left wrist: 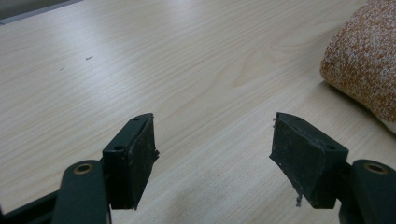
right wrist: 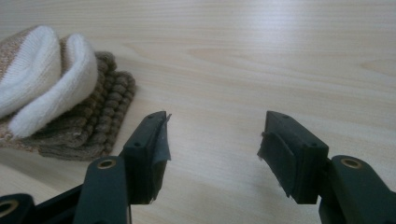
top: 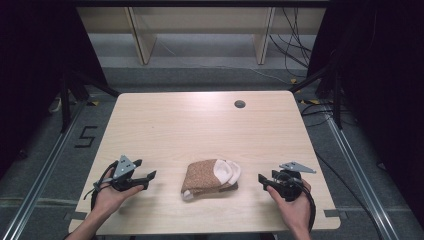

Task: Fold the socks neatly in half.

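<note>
Pale wood counter [top: 200, 120] is carrying one folded bundle of socks [top: 210, 178], brown-speckled with cream toes, lying near its front edge between the two hand-held grippers. Left hand-held gripper [top: 147, 176] and right hand-held gripper [top: 263, 181] are both hanging wide open and empty, just beside the bundle. Judging by this, each should be closing on one outer edge.

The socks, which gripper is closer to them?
The right, though only slightly. The right gripper sits just off the white toe end of the socks; the left gripper waits off their brown folded end, a bit farther away.
</note>
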Demonstrator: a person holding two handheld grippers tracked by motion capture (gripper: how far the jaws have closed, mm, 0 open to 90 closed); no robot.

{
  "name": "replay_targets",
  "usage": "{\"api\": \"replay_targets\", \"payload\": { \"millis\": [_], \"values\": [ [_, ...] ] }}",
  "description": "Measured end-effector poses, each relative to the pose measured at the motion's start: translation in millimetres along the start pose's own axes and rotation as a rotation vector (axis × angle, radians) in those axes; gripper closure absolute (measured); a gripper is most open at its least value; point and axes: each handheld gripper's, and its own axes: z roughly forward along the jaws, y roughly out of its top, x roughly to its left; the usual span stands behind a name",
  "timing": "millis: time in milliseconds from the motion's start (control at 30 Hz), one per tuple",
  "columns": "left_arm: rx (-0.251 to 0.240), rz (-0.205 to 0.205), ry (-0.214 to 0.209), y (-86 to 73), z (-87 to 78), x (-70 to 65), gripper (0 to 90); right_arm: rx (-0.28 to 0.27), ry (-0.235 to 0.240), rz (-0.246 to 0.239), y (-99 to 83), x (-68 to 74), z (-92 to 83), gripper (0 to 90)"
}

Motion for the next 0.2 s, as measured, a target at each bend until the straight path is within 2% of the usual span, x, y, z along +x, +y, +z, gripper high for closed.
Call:
{"api": "replay_targets", "payload": {
  "millis": [33, 67, 100, 133, 167, 200],
  "values": [
    [-0.004, 0.022, 0.004, 1.3, -0.8, 0.4, 29.7, 0.001, -0.012, 0.004, -0.6, -0.7, 0.4, 41.0],
    [-0.011, 0.003, -0.001, 1.1, -1.0, -1.0, 29.7, -0.002, -0.015, 0.005, -1.1, -1.8, 0.7, 40.9],
    [-0.015, 0.013, 0.001, 1.5, -1.2, -1.0, 29.7, -0.001, -0.010, 0.022, -1.4, -1.0, 0.5, 40.8],
    [-0.016, 0.024, 0.000, 1.5, -1.3, -0.9, 29.6, -0.002, -0.018, 0.003, -1.2, -3.1, 0.3, 40.7],
    [-0.011, 0.008, -0.004, 0.5, -1.2, -2.3, 29.6, -0.003, -0.018, 0.008, -1.6, -3.5, 0.6, 40.6],
    [-0.006, 0.011, -0.003, 0.0, -1.2, -2.6, 29.7, 0.007, -0.010, 0.052, -2.4, -1.0, 0.8, 40.6]
  ]
}}
